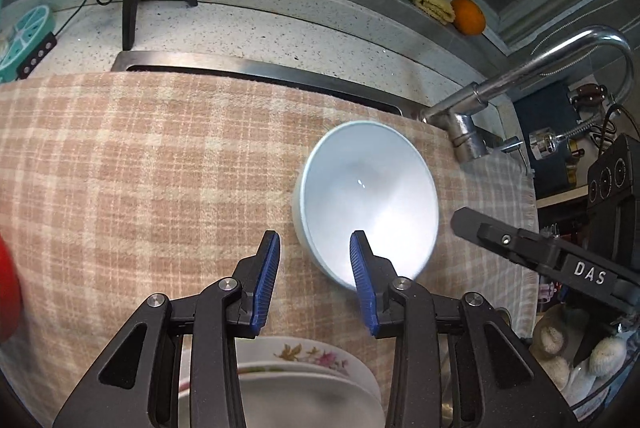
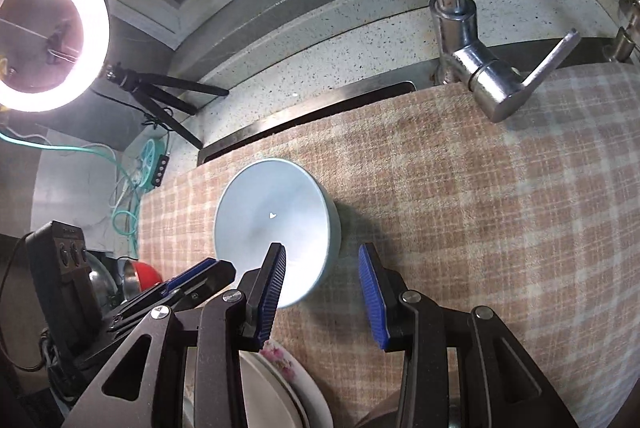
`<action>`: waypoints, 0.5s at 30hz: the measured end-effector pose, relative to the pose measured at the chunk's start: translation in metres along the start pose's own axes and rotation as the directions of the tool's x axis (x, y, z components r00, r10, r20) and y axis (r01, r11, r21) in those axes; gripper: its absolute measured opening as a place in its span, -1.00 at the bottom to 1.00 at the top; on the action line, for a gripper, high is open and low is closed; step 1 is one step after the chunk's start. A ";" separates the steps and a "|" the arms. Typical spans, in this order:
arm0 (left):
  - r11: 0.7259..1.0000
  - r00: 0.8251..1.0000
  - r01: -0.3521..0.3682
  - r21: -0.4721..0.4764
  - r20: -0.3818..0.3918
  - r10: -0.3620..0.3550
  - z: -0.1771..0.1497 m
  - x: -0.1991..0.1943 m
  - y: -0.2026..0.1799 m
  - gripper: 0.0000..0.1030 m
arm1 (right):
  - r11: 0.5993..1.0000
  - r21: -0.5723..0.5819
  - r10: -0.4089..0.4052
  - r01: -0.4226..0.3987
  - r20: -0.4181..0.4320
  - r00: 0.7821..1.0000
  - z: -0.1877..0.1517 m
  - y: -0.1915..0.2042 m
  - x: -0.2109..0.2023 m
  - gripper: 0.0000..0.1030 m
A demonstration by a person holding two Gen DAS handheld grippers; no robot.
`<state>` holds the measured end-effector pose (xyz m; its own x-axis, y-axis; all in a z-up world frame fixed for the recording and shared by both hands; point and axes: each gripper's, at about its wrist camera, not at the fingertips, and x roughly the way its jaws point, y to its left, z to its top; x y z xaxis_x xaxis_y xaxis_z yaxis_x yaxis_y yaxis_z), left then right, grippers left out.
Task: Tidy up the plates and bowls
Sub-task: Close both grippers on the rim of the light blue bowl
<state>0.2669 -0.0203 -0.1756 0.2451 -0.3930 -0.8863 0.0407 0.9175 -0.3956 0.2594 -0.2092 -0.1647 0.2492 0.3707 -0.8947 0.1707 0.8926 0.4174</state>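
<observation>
Bowls first: one pale blue glazed ceramic bowl (image 1: 366, 201) sits upright on the pink-and-cream checked towel (image 1: 140, 167) spread over the sink, just in front of the chrome tap (image 1: 464, 119). A stack of white plates, the visible rim floral (image 1: 316, 356), lies on the near side of that bowl, under both tools.

Both grippers are angled down at the bowl from opposite sides. The left gripper (image 1: 316, 280) has its blue ribbed pads partly spread, one pad (image 1: 362, 272) over the bowl's near rim, the other (image 1: 266, 276) over bare towel. Nothing is pinched. The right gripper (image 2: 324, 292) stands much the same, part open and empty, with one pad (image 2: 274, 284) over the rim and the other (image 2: 372, 292) outside the wall.

Risks, as I judge them: the glaze looks slick, so a thin rim pinch could slip. The soft towel over the basin may let the bowl tip when nudged. Two tools converging on one bowl could knock each other, and the tap stands close behind.
</observation>
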 end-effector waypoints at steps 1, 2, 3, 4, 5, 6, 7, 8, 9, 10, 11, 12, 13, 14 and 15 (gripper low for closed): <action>1.000 1.000 -0.003 0.004 0.000 0.003 0.003 0.002 -0.001 -0.37 | 1.000 0.001 -0.005 0.005 -0.007 1.000 0.002 0.001 0.004 -0.33; 1.000 1.000 -0.004 0.010 -0.002 0.004 0.005 0.003 -0.001 -0.37 | 1.000 -0.001 -0.015 0.015 -0.011 1.000 0.003 0.001 0.008 -0.33; 1.000 1.000 -0.008 0.017 -0.005 0.008 0.007 0.005 -0.001 -0.37 | 0.999 -0.003 -0.033 0.033 -0.014 0.999 0.005 0.002 0.011 -0.33; 1.000 1.000 -0.013 0.025 -0.005 0.013 0.009 0.006 -0.002 -0.37 | 0.999 -0.004 -0.048 0.048 -0.017 0.999 0.007 0.003 0.015 -0.33; 0.999 1.000 -0.018 0.032 -0.006 0.018 0.010 0.008 -0.002 -0.37 | 0.998 -0.003 -0.056 0.056 -0.021 0.998 0.008 0.003 0.018 -0.33; 0.999 1.000 -0.020 0.036 -0.009 0.020 0.012 0.011 -0.002 -0.37 | 0.998 0.000 -0.063 0.063 -0.025 0.998 0.009 0.003 0.021 -0.34; 0.999 1.000 -0.020 0.035 -0.014 0.021 0.014 0.013 -0.001 -0.44 | 0.998 0.002 -0.068 0.068 -0.027 0.997 0.009 0.003 0.024 -0.34; 0.999 1.000 -0.020 0.033 -0.020 0.020 0.015 0.016 0.000 -0.58 | 0.997 0.005 -0.072 0.072 -0.028 0.997 0.010 0.003 0.027 -0.42; 0.999 0.999 -0.022 0.036 -0.025 0.022 0.015 0.018 0.000 -0.63 | 0.997 0.007 -0.072 0.072 -0.031 0.997 0.010 0.002 0.029 -0.64; 0.999 0.999 -0.022 0.039 -0.025 0.023 0.015 0.019 0.001 -0.66 | 0.998 0.009 -0.068 0.068 -0.039 0.997 0.009 0.002 0.031 -0.73; 0.999 0.999 -0.020 0.043 -0.028 0.021 0.015 0.020 0.001 -0.71 | 0.998 0.012 -0.062 0.062 -0.045 0.997 0.009 0.002 0.032 -0.81; 0.999 0.999 -0.017 0.047 -0.030 0.019 0.015 0.021 0.000 -0.73 | 0.998 0.013 -0.059 0.060 -0.045 0.997 0.009 0.002 0.033 -0.83; 0.999 0.999 -0.019 0.050 -0.030 0.020 0.015 0.021 0.000 -0.73 | 0.998 0.011 -0.065 0.066 -0.042 0.997 0.009 0.002 0.033 -0.84; 0.999 0.999 -0.017 0.050 -0.032 0.018 0.015 0.022 0.000 -0.74 | 0.998 0.010 -0.068 0.069 -0.039 0.997 0.009 0.003 0.034 -0.85; 0.999 0.999 -0.015 0.046 -0.033 0.016 0.016 0.023 0.000 -0.74 | 0.998 0.012 -0.069 0.069 -0.037 0.997 0.009 0.002 0.034 -0.85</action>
<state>0.2876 -0.0280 -0.1921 0.2140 -0.3798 -0.9000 0.0813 0.9251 -0.3710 0.2772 -0.1972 -0.1928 0.2016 0.3179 -0.9264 0.1993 0.9128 0.3566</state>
